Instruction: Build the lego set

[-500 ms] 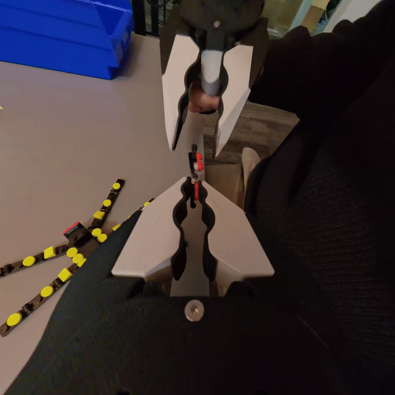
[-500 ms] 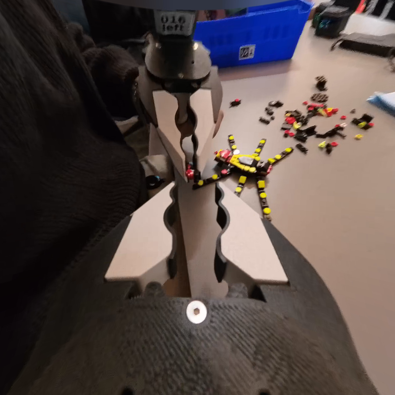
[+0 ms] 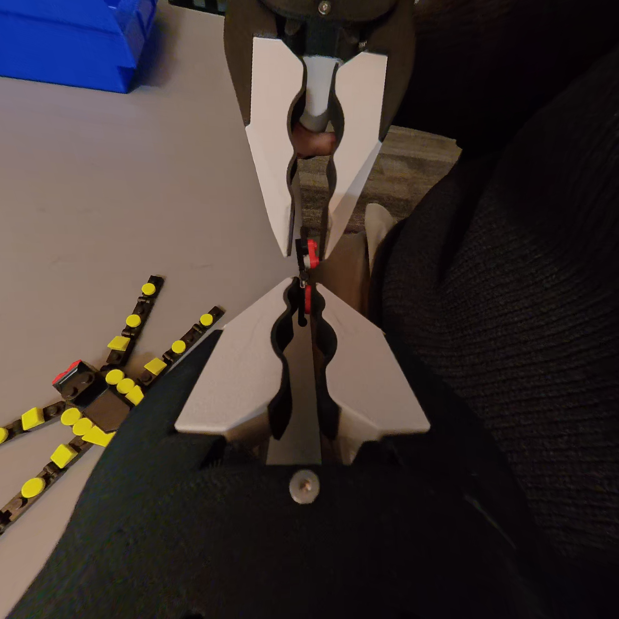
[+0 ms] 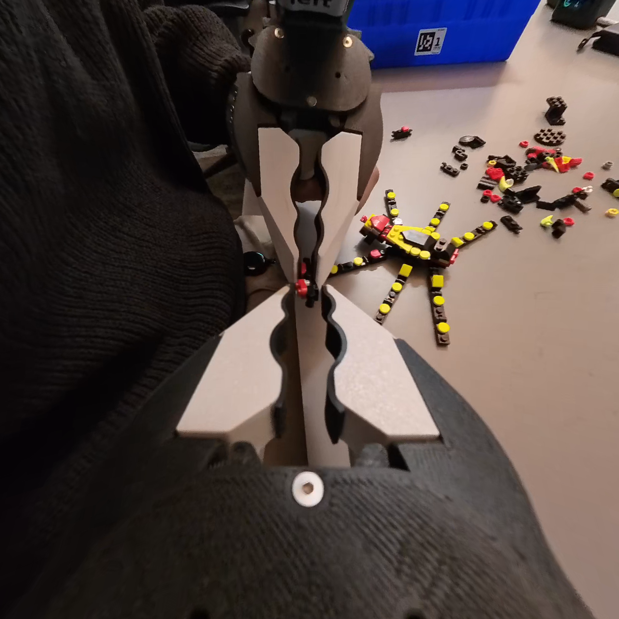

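Left gripper [image 3: 305, 287] closed tight on small red-and-black lego piece [image 3: 307, 264], held in air past worktop [image 3: 117, 187] edge, above lap. Right gripper [image 4: 306, 290] half open, tips set around same piece from opposite side; contact cannot be told. Spider-like black model with yellow studs [image 4: 413, 246] laid on worktop just beside grippers. Loose black, red, yellow pieces [image 4: 536, 181] scattered farther off. Blue bin [image 4: 442, 30] placed at far edge. Dark knitted sleeve [image 4: 100, 201] close beside grippers.
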A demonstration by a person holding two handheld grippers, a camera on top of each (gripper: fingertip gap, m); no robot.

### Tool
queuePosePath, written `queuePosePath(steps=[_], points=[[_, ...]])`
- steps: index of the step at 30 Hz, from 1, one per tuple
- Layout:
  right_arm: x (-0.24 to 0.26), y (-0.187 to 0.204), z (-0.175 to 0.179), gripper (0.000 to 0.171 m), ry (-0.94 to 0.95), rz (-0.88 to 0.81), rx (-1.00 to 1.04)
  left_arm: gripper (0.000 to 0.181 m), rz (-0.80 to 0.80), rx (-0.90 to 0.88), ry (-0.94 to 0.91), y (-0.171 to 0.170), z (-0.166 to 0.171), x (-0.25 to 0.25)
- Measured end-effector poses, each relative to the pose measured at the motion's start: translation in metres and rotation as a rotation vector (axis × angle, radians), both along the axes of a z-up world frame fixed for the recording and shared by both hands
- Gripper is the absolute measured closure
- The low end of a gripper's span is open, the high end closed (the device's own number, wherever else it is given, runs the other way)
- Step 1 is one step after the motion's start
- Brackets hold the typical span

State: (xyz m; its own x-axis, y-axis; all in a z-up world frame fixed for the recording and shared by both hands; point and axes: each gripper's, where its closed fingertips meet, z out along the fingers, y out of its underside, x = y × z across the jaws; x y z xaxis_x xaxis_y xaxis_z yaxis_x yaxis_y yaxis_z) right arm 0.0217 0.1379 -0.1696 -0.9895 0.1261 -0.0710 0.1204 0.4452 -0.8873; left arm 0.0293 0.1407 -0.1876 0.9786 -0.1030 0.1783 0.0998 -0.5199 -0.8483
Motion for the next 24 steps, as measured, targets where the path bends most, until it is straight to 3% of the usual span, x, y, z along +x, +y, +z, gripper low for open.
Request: queuePosePath(steps=[1,24], points=[[0.0,0.0,0.0,0.158,0.001,0.002,0.002,0.177,-0.001,0.003,-0.002,0.0,0.0,0.0],[-0.011,0.001,0.002,0.161,-0.022,-0.063,-0.006,0.176,0.118,0.021,-0.101,0.005,0.006,-0.013]])
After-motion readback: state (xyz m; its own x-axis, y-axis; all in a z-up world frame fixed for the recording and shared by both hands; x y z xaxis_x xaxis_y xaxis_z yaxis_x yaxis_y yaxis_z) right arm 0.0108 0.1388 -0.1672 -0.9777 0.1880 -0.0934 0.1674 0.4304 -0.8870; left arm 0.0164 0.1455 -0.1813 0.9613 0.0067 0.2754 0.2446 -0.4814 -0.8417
